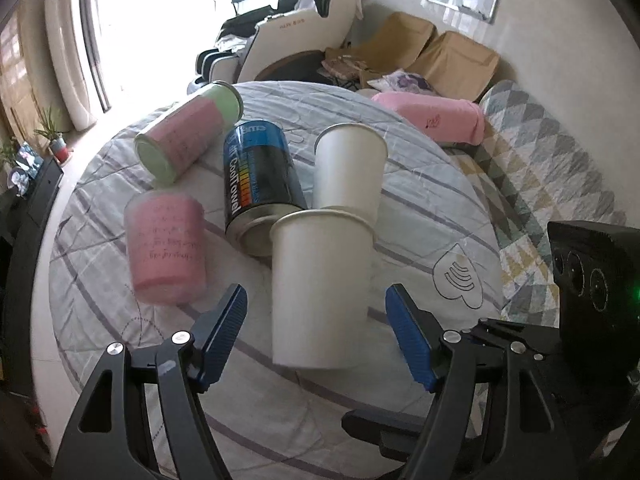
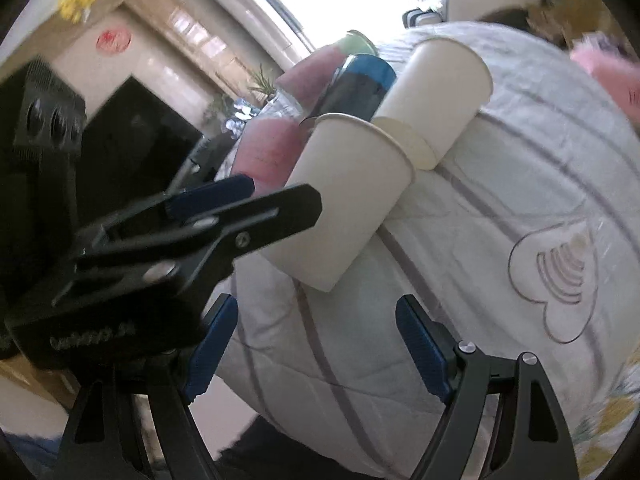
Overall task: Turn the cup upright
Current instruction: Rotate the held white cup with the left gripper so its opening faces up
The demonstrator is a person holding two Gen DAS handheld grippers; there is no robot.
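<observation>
Two white paper cups lie on a quilted round table. The near cup [image 1: 320, 288] [image 2: 340, 200] lies on its side, rim pointing away. The far cup [image 1: 348, 168] [image 2: 436, 92] lies just behind it. My left gripper [image 1: 316, 336] is open, its blue pads either side of the near cup's base without touching. My right gripper [image 2: 316, 344] is open and empty, low at the table's edge, just short of the near cup. The left gripper's fingers [image 2: 200, 220] show in the right wrist view beside that cup.
A blue-black can [image 1: 256, 184], a pink cup [image 1: 164, 248] and a pink-green canister [image 1: 188, 132] lie on the quilt [image 1: 420, 208] left of the cups. A pink towel [image 1: 436, 114] lies at the back right. The right gripper's body [image 1: 592, 280] stands at the right.
</observation>
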